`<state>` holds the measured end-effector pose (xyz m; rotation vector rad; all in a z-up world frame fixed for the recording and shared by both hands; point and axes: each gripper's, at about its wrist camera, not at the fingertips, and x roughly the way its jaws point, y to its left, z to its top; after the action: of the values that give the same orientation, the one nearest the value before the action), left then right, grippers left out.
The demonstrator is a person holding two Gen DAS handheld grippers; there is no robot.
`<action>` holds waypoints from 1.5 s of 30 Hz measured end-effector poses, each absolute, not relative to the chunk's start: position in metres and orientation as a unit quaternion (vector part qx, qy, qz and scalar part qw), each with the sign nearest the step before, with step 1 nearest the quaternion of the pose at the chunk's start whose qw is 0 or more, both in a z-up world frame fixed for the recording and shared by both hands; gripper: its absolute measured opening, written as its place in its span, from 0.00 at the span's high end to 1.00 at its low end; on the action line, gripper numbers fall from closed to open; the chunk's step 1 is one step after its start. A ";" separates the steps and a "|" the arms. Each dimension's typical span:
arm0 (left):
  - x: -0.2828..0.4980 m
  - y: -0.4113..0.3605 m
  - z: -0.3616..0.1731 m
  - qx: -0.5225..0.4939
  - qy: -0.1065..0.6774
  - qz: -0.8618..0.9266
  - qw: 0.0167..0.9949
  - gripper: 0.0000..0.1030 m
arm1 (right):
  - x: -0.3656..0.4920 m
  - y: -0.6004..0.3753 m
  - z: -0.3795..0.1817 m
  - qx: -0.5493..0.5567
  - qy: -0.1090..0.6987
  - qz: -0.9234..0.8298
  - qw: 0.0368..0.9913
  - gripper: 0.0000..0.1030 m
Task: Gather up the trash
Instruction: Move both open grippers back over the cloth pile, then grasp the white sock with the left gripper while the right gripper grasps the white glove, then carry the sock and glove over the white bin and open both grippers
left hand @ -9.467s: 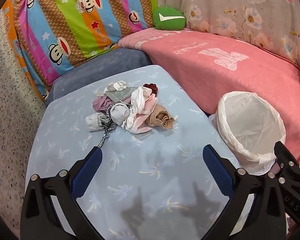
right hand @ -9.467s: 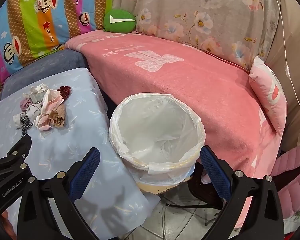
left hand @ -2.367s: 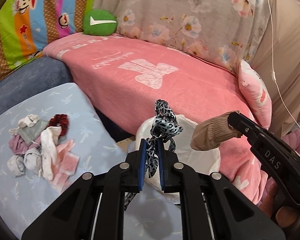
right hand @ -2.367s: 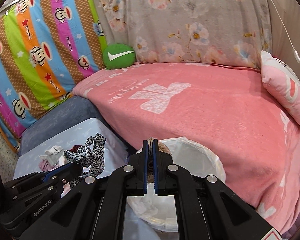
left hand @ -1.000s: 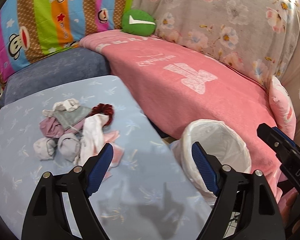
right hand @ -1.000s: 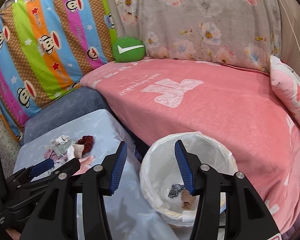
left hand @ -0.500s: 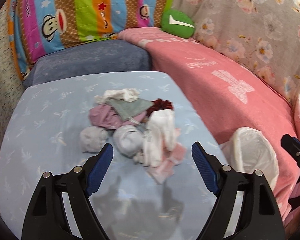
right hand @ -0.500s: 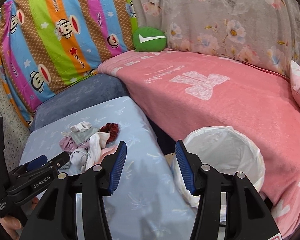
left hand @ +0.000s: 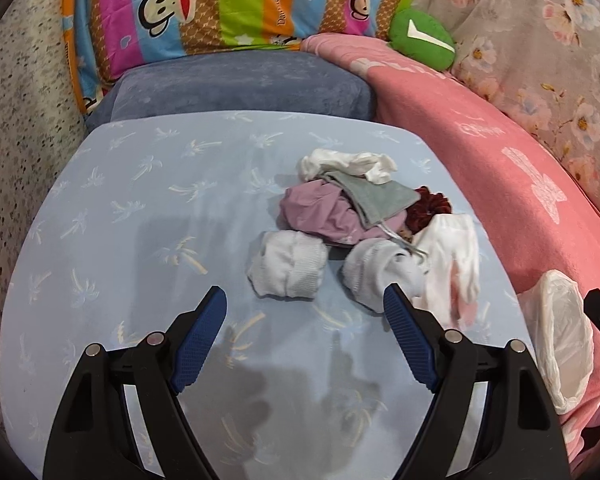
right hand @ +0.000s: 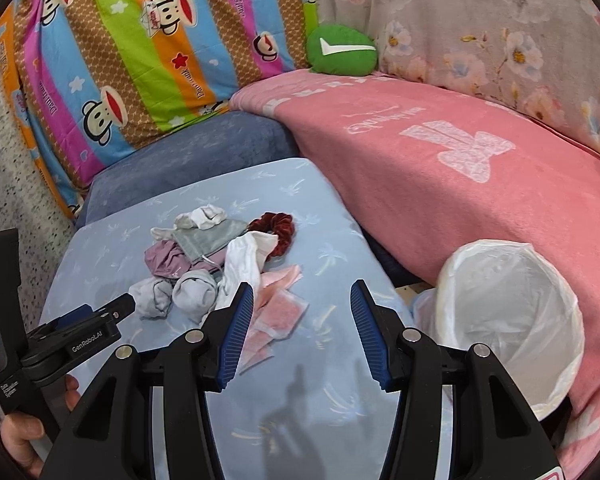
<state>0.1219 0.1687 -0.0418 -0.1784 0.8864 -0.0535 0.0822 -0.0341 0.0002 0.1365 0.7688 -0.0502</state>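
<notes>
Currently both sets of jaws released and empty over the table [left hand: 112, 248]. Trash pile [left hand: 364, 228] ahead of the left gripper [left hand: 305, 330]: rolled white sock [left hand: 288, 268] just beyond its tips, slightly inside the right-hand pad. Ahead-left of the right gripper [right hand: 302, 330]: pink cloth [right hand: 278, 314], beside its left pad. Lined bin [right hand: 512, 320] off the table's right edge.

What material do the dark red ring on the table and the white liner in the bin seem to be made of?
The dark red ring-shaped scrunchie looks like velvet or a similar plush fabric: gathered into ruffles, matte, with a soft nap. The white bin liner looks like thin plastic film: translucent, slightly glossy, finely wrinkled and folded over the rim. Neither can be confirmed by sight alone.
</notes>
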 end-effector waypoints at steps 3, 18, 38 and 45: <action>0.130 0.176 -0.050 -0.093 0.438 -0.023 0.894 0.25 | 0.095 -0.024 -0.008 0.064 0.382 -0.018 0.922 0.50; 0.168 0.190 -0.079 -0.116 0.471 -0.029 0.874 0.26 | 0.169 0.001 -0.049 0.066 0.416 -0.003 0.907 0.50; 0.167 0.184 -0.072 -0.125 0.474 -0.075 0.868 0.67 | 0.181 0.017 -0.073 0.051 0.444 0.024 0.894 0.94; 0.153 0.175 -0.047 -0.120 0.453 -0.081 0.880 0.68 | 0.158 0.008 -0.043 0.066 0.416 0.026 0.906 0.94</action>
<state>0.1532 0.1750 -0.0466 -0.2495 0.9438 -0.1694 0.1578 0.0084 -0.0428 0.1369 0.8596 0.0542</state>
